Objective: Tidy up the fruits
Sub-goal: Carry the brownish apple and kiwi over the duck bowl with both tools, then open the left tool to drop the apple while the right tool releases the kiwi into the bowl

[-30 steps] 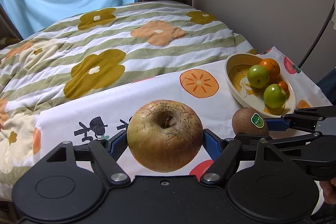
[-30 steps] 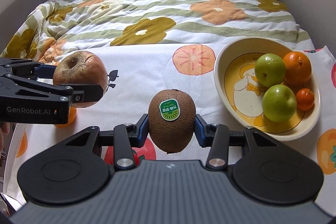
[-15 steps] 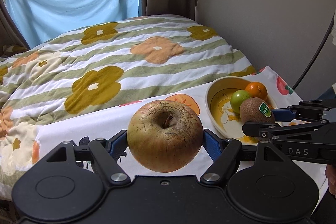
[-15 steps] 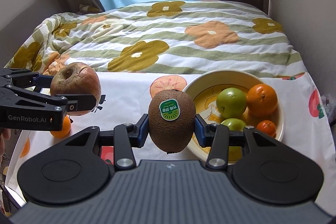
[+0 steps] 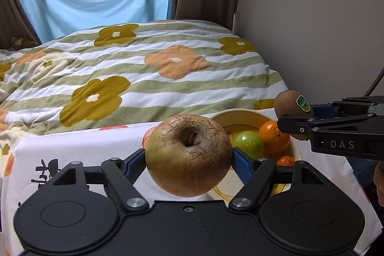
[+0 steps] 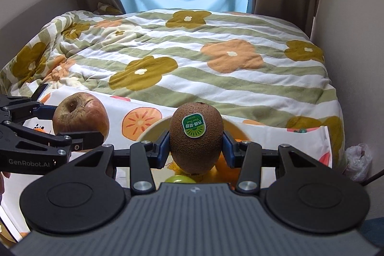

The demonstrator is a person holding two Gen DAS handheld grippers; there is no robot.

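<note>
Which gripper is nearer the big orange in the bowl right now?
Right. The right gripper, holding the kiwi, hangs just above the orange; the left gripper, holding the apple, sits short of the bowl.

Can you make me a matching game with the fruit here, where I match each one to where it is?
Things:
1. apple
2. kiwi
3. big orange
4. floral blanket

Places:
A. in the yellow bowl
B. squeezed in the right claw
C. spread over the bed behind the fruit
D. squeezed in the left claw

Pairs: 1-D, 2-B, 3-A, 4-C
</note>
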